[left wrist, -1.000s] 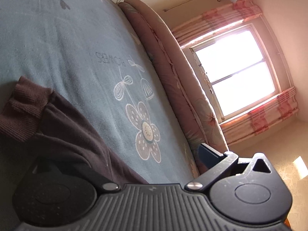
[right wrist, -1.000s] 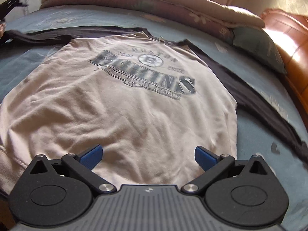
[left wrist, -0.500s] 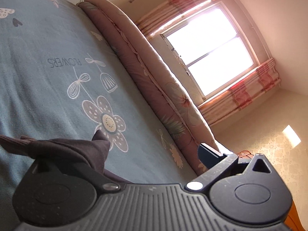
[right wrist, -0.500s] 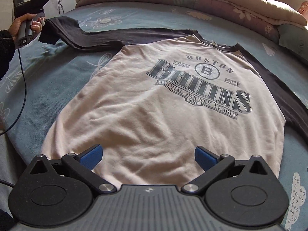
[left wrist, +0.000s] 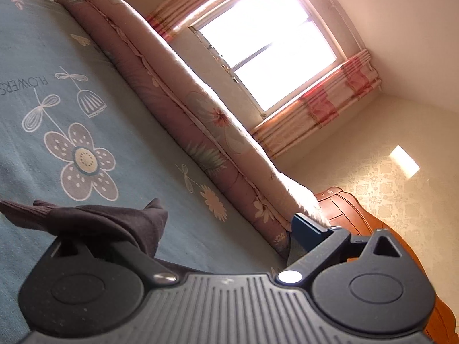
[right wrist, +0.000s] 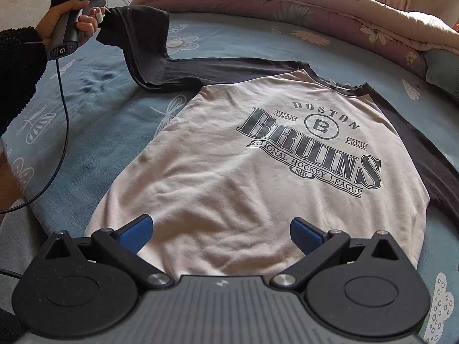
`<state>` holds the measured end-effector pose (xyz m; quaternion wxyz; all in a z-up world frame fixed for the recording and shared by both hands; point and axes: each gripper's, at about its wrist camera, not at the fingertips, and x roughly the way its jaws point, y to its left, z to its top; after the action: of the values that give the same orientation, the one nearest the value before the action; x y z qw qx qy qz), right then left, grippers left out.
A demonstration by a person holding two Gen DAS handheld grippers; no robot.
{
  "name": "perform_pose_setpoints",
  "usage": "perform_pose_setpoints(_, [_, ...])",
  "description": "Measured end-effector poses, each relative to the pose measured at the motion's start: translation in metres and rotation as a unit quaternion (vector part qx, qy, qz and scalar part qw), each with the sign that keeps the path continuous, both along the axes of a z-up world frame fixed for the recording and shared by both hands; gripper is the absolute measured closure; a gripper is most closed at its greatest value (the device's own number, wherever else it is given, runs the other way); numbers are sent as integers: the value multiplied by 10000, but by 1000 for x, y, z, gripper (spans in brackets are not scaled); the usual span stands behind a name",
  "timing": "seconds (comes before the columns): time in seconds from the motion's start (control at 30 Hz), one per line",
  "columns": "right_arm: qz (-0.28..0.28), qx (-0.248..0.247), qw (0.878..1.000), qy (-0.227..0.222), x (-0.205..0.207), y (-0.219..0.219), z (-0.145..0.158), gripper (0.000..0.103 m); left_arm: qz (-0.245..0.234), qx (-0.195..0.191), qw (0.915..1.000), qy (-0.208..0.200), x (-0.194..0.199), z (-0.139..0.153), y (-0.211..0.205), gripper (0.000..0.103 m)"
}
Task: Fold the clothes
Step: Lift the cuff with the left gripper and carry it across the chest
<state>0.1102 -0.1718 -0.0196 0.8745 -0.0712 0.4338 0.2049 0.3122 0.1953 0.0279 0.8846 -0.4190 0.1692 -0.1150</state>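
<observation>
A cream raglan shirt (right wrist: pixel 258 172) with a dark "Boston Bruins" print and dark sleeves lies face up on the blue floral bedsheet (right wrist: pixel 100 132). My right gripper (right wrist: pixel 221 229) hovers open over its lower hem, touching nothing. At the top left, a hand (right wrist: pixel 63 17) holds the left gripper, and the shirt's left sleeve (right wrist: pixel 146 43) rises off the bed to it. In the left wrist view my left gripper (left wrist: pixel 221 226) has its jaws wide apart. The sleeve cuff (left wrist: pixel 109 220) is draped over its left finger and hides it. The right blue pad (left wrist: pixel 308 229) is bare.
A rolled floral quilt (right wrist: pixel 287 3) runs along the far side of the bed, with a pillow (right wrist: pixel 441 68) at the right. A wooden headboard (left wrist: pixel 358 215) and a bright window (left wrist: pixel 266 43) lie beyond. A black cable (right wrist: pixel 61 132) hangs from the left gripper across the sheet.
The left gripper has risen and tilted up, carrying the sleeve cuff off the sheet. The right gripper's view has swung left, so the hand and lifted sleeve now appear closer.
</observation>
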Motion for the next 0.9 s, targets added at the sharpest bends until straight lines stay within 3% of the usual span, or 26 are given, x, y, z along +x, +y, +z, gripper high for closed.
perform_pose_setpoints(0.43, [-192, 313, 9993, 24, -13, -42, -3, 0, -563, -199, 9982, 82, 17, 19, -87, 6])
perform_pose_setpoints(0.6, [-415, 446, 9981, 16, -18, -66, -6, 0, -727, -44, 9971, 200, 25, 21, -125, 6])
perform_pose_setpoints(0.77, [-587, 584, 9966, -23, -24, -86, -8, 0, -808, 471, 9942, 536, 35, 20, -164, 6])
perform_pose_setpoints(0.9, [-658, 669, 9956, -4, -26, -98, -12, 0, -899, 589, 9918, 692, 40, 21, -185, 6])
